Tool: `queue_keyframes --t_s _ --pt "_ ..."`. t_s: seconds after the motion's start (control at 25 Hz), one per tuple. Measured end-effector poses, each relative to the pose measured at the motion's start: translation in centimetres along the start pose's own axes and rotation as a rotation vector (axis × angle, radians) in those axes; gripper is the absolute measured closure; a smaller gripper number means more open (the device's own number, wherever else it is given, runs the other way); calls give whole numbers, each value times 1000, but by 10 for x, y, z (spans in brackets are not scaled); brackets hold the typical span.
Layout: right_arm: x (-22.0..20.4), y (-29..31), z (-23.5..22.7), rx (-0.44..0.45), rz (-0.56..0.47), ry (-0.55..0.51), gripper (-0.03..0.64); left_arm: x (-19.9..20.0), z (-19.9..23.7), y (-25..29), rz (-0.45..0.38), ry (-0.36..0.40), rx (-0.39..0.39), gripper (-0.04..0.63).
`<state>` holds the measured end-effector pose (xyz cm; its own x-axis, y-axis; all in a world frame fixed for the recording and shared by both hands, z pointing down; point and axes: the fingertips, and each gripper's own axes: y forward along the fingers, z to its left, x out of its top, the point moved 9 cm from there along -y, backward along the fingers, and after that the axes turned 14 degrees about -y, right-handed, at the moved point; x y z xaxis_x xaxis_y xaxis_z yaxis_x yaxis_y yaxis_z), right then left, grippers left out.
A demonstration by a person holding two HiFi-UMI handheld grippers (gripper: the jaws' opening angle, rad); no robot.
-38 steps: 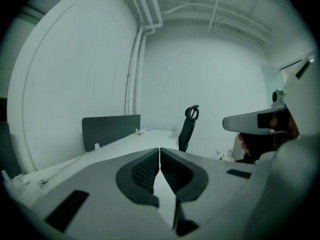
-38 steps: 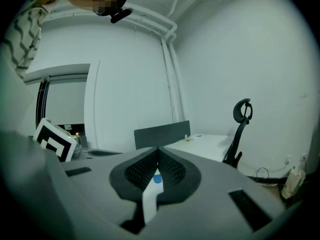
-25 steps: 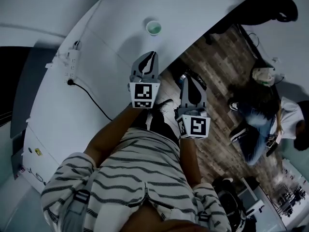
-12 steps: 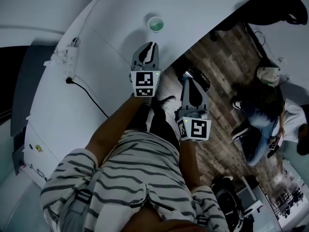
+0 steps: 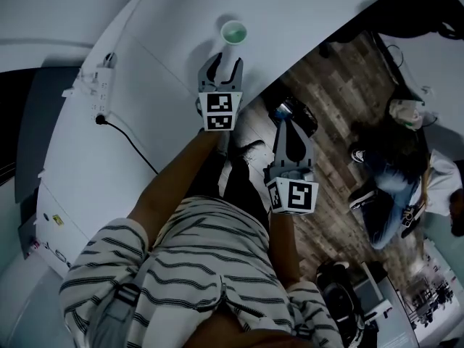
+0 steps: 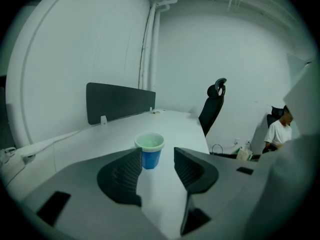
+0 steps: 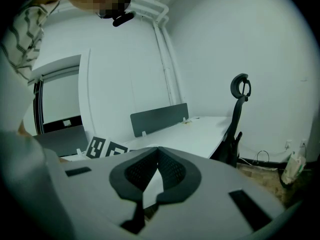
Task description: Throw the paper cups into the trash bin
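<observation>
A white desk [image 5: 167, 27] is seen from above, filling the upper left. Near its left edge a power strip [image 5: 101, 87] is laid, and a black cable [image 5: 130, 146] is run from it toward the near edge.

Further right, the left gripper [image 5: 223, 64] is held low over the desk, pointed away from the person. Its jaws have just been opening and are now parted about halfway. Nothing is gripped and nothing is touched by the pads. The cup [image 5: 233, 32] is stood upright on the desk just beyond the jaw tips, in line with the gap between them. In the left gripper view it is shown as blue, with a white rim and a pale green inside. Behind it in that view a dark divider [image 6: 120, 101] is set upright on the desk, and a black chair [image 6: 212, 104] is placed at the desk's right edge.

To the right, the right gripper [image 5: 287, 125] is held off the desk, over the wood floor [image 5: 341, 71]. Its jaws are closed tip against tip, with nothing between them. At far right a seated person [image 5: 391, 172] is partly seen.
</observation>
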<state>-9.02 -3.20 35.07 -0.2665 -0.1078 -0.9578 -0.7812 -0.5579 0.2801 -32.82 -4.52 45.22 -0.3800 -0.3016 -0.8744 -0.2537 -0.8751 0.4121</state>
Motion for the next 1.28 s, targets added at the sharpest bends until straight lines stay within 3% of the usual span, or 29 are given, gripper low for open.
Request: queue_keyframes --t_s 0.32,0.6,1.0,1.28 --pt "-10 3 3 -10 20 0 606 -8 13 32 22 14 44 318" --pt "-18 2 1 -14 41 11 606 -7 19 60 40 8 60 286" --pt "-26 2 2 -30 67 20 606 -16 32 84 82 -19 71 275" --pt "-29 3 1 -36 82 20 606 -15 35 94 64 -3 73 276"
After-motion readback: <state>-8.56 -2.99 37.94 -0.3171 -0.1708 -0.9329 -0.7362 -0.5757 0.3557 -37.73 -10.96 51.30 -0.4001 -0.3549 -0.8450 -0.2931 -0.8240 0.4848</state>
